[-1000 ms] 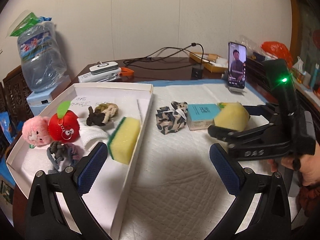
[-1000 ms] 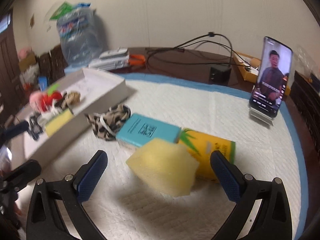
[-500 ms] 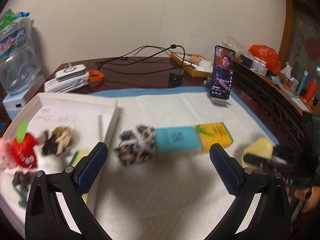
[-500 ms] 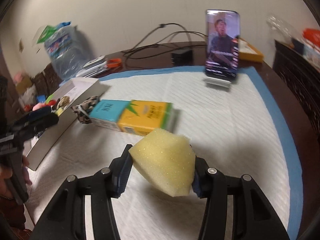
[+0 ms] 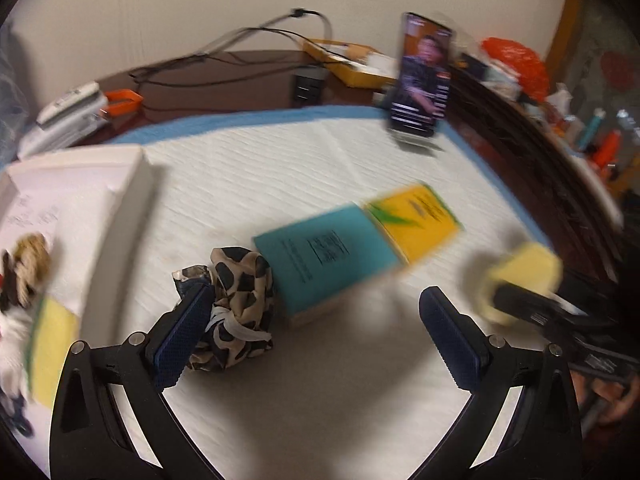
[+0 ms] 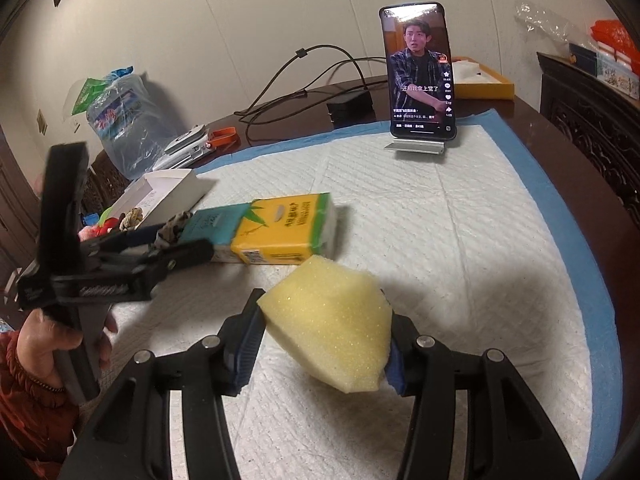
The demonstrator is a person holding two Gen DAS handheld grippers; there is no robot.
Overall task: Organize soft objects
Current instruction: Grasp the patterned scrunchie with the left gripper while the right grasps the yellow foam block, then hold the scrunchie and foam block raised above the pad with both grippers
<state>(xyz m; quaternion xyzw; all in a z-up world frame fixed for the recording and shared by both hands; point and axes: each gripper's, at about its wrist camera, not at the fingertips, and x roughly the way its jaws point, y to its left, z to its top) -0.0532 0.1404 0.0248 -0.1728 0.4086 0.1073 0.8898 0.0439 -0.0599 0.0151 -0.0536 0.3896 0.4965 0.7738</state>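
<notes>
My right gripper [image 6: 320,344] is shut on a yellow sponge [image 6: 332,324] and holds it above the white pad; it also shows in the left wrist view [image 5: 524,276]. My left gripper [image 5: 316,328] is open, with its left finger [image 5: 184,332] against a leopard-print scrunchie [image 5: 236,304] lying on the pad. A white tray [image 5: 120,216] at the left holds a green-backed yellow sponge [image 5: 52,344], a knotted brown scrunchie [image 5: 28,264] and other soft toys. In the right wrist view the left gripper [image 6: 176,248] reaches toward the scrunchie [image 6: 172,228].
A teal tissue pack [image 5: 324,256] and a yellow tissue pack [image 5: 416,220] lie beside the scrunchie. A phone on a stand [image 6: 416,76] plays video at the back of the pad. Cables [image 6: 304,76], a charger, a water jug [image 6: 124,128] and clutter ring the table.
My left gripper has swung right and down to the leopard scrunchie. My right gripper closed on the yellow sponge and lifted it toward the front right.
</notes>
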